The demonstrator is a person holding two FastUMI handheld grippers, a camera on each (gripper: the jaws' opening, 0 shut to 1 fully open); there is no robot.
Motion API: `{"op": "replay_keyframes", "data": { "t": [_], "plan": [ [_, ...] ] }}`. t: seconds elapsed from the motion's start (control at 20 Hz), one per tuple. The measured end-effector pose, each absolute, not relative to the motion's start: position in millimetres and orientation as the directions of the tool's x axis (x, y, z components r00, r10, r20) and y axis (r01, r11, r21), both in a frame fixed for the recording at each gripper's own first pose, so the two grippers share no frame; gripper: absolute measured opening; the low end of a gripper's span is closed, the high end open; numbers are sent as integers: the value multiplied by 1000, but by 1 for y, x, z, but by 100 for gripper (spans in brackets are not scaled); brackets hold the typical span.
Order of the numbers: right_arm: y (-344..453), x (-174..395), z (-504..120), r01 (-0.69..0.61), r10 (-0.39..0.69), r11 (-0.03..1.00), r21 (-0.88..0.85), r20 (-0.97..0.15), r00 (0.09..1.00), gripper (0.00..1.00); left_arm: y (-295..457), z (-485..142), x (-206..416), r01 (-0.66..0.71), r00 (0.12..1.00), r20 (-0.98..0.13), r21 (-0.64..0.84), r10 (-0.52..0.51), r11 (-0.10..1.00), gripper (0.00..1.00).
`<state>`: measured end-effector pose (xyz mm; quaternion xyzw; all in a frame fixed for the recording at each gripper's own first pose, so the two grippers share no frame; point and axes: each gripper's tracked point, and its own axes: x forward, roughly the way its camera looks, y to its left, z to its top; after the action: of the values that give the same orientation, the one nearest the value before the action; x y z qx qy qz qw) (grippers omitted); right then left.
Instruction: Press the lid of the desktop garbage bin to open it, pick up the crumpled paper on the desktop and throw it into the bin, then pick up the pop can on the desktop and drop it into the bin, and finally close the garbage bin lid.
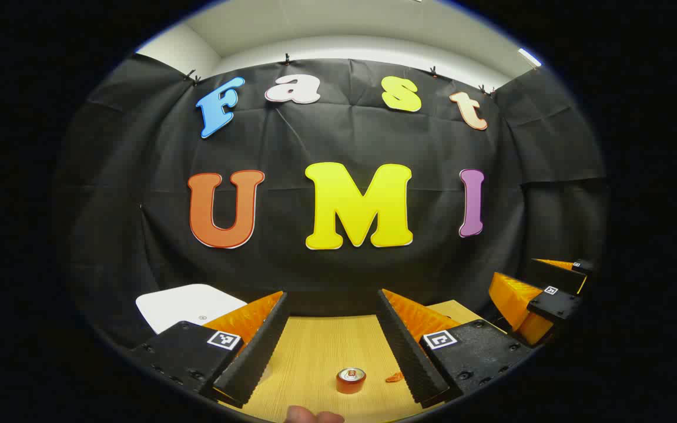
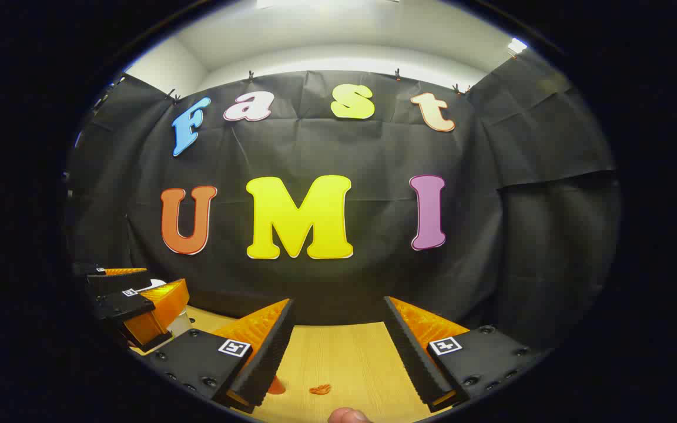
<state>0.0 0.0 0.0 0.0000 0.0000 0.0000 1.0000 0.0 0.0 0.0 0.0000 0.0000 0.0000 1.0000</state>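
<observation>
Left gripper (image 1: 334, 326) has its jaws spread wide with nothing between the pads, just bare table. Looking down past them in the left gripper view, the small orange pop can with a silver top (image 1: 351, 380) stands upright on the light wooden tabletop (image 1: 315, 346), closer to the camera than the fingertips and sitting between the two fingers' lines, nearer the right one. Just to the right of the can lies a little crumpled orange scrap (image 1: 395, 378), close by but not touching it; can't say for sure what it's made of.

Off to the can's far left, behind the left finger, there's a white flat lid of the desktop bin (image 1: 188, 304), looks closed from here, though the bin body is hidden.

Right gripper (image 2: 338, 329) is the same story: jaws wide apart, gripping nothing. In the right gripper view the same orange scrap (image 2: 319, 389) lies on the wood between its fingers, and a sliver of the orange can (image 2: 276, 385) peeks out from behind its left finger. A fingertip (image 2: 347, 416) of the person pokes in at the bottom edge.
</observation>
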Motion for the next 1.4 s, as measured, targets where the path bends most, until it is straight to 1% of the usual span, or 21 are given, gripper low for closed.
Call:
{"op": "replay_keyframes", "data": {
  "t": [0.05,0.25,0.3,0.35,0.75,1.4],
  "plan": [
    [-2,1,0,3,-3,1000,-1,-2,1000,94,-3,1,0,6,1000,4,0,-6,1000,96],
    [-11,-2,0,16,-16,1000,1,-4,1000,94,-10,-1,0,18,1000,3,3,-18,1000,96],
    [-12,-3,-1,16,-16,1000,-2,-1,1000,94,-11,-2,0,20,1000,2,1,-20,1000,100],
    [-11,-2,0,13,-13,1000,-4,-1,1000,94,-13,-1,1,21,1000,1,-2,-21,1000,96],
    [-12,-1,1,5,-5,1000,-7,3,1000,94,-13,-5,2,16,1000,-14,-4,-16,1000,96],
    [-25,0,3,8,-8,1000,-7,6,1000,94,-16,-1,7,4,1000,4,3,-4,1000,96]
  ]
}}
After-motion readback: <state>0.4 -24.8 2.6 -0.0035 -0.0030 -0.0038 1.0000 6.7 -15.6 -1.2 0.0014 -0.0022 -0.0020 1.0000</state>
